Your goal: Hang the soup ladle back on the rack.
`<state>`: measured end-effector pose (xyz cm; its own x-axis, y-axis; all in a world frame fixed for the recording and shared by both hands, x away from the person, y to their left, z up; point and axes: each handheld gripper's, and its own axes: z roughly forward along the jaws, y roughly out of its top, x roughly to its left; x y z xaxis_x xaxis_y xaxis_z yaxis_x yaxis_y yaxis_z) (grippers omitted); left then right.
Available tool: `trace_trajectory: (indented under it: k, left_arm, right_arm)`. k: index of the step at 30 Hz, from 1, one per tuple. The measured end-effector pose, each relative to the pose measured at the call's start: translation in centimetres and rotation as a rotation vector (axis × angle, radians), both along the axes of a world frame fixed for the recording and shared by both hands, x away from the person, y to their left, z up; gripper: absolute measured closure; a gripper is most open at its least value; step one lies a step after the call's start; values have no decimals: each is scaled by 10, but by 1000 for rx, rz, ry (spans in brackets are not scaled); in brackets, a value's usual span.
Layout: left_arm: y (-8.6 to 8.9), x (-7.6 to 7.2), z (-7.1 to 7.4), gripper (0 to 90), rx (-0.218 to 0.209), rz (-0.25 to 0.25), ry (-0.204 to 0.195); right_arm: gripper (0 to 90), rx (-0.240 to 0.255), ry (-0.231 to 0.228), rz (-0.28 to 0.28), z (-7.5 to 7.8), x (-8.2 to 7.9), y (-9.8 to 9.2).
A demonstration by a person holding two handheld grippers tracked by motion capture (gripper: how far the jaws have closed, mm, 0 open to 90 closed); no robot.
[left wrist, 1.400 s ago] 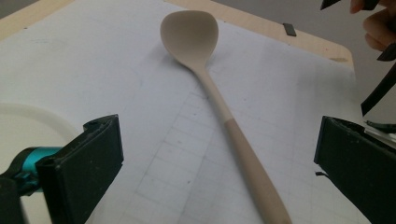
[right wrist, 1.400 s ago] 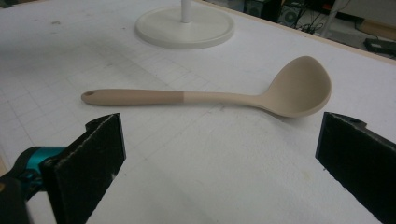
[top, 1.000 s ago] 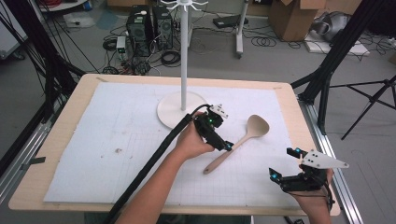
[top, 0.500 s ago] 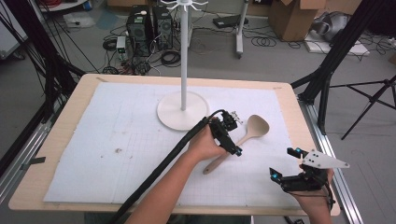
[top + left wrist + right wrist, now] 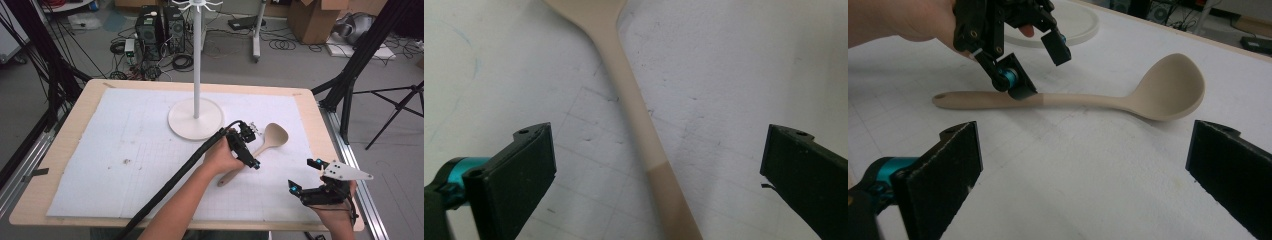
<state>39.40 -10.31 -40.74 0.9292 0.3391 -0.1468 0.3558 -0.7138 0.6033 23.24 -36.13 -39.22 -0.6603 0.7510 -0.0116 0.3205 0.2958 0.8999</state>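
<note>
Beige and smooth, the spoon (image 5: 257,150) lies flat on the white mat (image 5: 125,150) right of centre, bowl towards the far right, just near the white stand (image 5: 195,117). The left gripper (image 5: 246,148) hangs over its handle, jaws spread to either side and nothing pinched. The right gripper (image 5: 320,187) waits near the table's near right edge, jaws likewise spread. Closing on that thin, rounded handle off-centre could roll the spoon or skid it away.

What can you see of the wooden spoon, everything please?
The wooden spoon is pale beige with a darker handle end holding a small hole. Its deep round bowl faces up. It lies flat on the white mat, right of the stand's base. The open left gripper straddles its handle, not closed on it.
</note>
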Motion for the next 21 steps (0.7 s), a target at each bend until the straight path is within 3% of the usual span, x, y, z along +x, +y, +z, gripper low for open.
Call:
trace_trajectory:
  k: [3,4,9,10,12,14,18,21]
  left_arm:
    - [-2,1,-5,27,19,6,-3]
    - [-3,1,-6,101,24,5,-3]
    - [-4,3,-15,220,55,-6,11]
    - [-5,2,-16,284,59,-8,-2]
    - [-5,1,-16,321,69,-10,-20]
    - [-5,-1,-14,416,96,-5,-63]
    - [-5,-5,-13,636,87,-42,-57]
    - [-8,-10,-13,655,109,-40,-96]
  right_arm:
    - [1,-1,-7,1,0,0,-1]
    - [1,0,-3,2,0,0,-1]
    - [1,0,2,2,0,0,0]
    - [1,0,2,2,0,0,0]
    - [1,2,6,3,-1,0,0]
    - [1,2,8,2,-1,0,0]
    - [1,-2,3,2,-1,1,0]
    - [1,-10,6,6,-2,2,1]
